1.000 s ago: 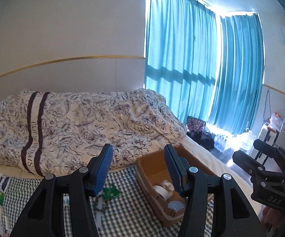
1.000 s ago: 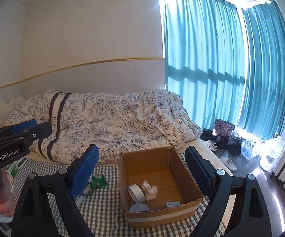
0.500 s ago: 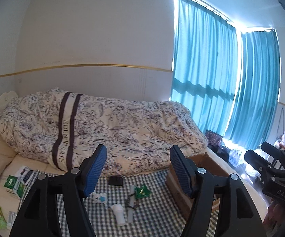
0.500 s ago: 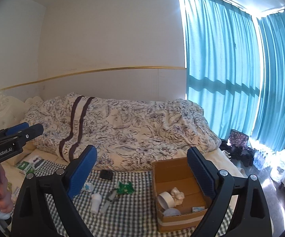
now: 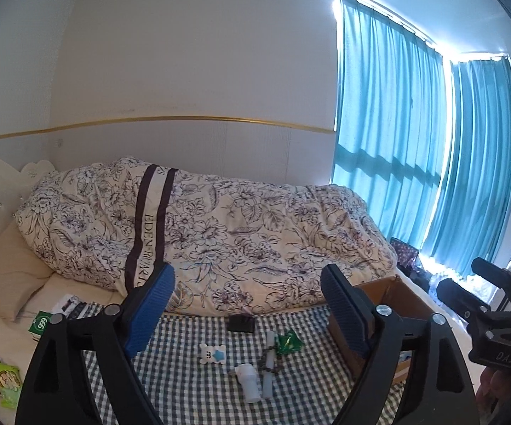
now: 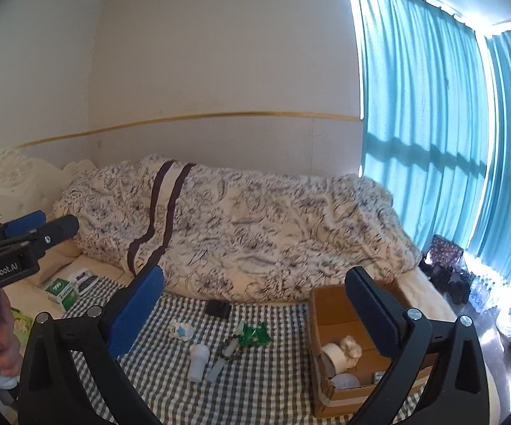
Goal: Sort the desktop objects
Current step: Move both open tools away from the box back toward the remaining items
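On a checked cloth [image 6: 273, 372] lie a small white bottle [image 6: 198, 357], a pale tube [image 6: 220, 359] with a bead string, a green packet [image 6: 253, 334], a white toy with a blue star [image 6: 181, 331] and a black box [image 6: 217, 307]. The same items show in the left wrist view: bottle [image 5: 249, 378], green packet [image 5: 289, 341], star toy [image 5: 213, 353], black box [image 5: 241, 323]. A cardboard box [image 6: 317, 322] at the right holds a tape roll [image 6: 333, 352] and crumpled paper. My left gripper [image 5: 246, 301] and right gripper [image 6: 253, 295] both hang open above the cloth, holding nothing.
A flowered duvet [image 6: 255, 219] lies heaped behind the cloth against the wall. Green medicine boxes [image 6: 59, 288] and a pillow sit at the left. Teal curtains [image 6: 450, 141] hang at the right, with bags and bottles on the floor below.
Both grippers have pulled back and swung left, so the cardboard box has slid right and the loose items on the cloth have come into view. Both stay open.
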Demonstrator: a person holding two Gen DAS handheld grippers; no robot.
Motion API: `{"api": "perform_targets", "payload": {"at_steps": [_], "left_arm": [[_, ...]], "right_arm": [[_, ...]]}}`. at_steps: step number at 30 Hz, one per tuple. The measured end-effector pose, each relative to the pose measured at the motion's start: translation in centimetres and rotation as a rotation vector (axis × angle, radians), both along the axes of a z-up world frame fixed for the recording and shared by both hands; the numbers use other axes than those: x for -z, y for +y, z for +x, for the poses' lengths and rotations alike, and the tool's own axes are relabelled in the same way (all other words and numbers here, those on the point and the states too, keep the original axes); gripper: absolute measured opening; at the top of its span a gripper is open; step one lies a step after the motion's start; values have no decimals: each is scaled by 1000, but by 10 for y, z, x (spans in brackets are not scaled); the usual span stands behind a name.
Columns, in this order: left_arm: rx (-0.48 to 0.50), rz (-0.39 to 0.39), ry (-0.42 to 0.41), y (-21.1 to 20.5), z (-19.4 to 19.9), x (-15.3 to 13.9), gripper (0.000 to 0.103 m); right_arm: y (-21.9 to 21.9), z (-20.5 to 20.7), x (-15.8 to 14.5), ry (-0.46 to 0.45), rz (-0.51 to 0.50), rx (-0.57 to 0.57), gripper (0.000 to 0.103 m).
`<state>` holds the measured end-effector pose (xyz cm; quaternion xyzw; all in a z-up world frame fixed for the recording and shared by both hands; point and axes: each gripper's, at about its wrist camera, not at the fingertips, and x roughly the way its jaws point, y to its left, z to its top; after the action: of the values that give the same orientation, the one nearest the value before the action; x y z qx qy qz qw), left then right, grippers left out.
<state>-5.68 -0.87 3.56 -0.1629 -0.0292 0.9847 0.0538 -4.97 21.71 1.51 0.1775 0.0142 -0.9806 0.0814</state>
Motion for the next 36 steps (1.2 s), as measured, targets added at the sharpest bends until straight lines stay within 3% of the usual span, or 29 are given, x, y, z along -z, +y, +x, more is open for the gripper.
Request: {"api": "perform_targets", "payload": {"at_steps": [15,36], "left_arm": [[-34,-9,-87,-25,-42,49,103],[-54,-22,-268,-45,-124,144,103]], "right_arm": [[-25,-41,47,-93,10,-37,103],[-63,-102,155,-275,16,-120,103]]}}
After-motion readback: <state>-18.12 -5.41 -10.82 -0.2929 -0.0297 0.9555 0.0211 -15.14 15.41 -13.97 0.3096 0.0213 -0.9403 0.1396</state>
